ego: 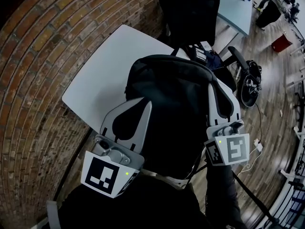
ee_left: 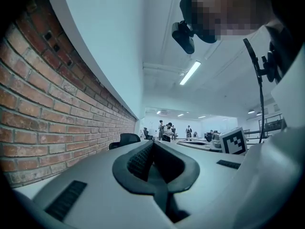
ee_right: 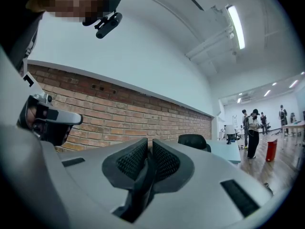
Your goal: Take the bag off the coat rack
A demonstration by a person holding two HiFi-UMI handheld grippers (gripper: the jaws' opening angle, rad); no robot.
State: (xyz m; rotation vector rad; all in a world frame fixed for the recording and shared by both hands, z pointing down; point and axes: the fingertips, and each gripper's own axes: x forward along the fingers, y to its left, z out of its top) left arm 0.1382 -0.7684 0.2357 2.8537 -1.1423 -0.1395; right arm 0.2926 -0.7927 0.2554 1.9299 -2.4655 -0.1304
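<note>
- Left gripper (ego: 144,105), lowest and closest in the head view, has its jaws closed tip to tip at the bag's near-left edge. Its own view shows no strap between the pads, so it seems to carry nothing. It would do best steadying the bag's side rather than tugging at it.
- White table (ego: 97,80) and the brick wall (ego: 33,89) lie to the left of the load. The person should keep the bag from dragging across the table's corner.
- Black bag (ego: 174,104) hangs in front of the person, between the two grippers and partly over the table as the head view shows it. No coat rack appears in any view, so the bag is probably free of its hook. It likely needs only to be brought away level, without swinging.
- Right gripper (ee_right: 149,144) is clamped on a dark strap (ee_right: 140,187) that runs down between its pads. That pinch looks to bear the weight, so a firm squeeze matters most, with the strap seated deep rather than creeping toward the tips.
</note>
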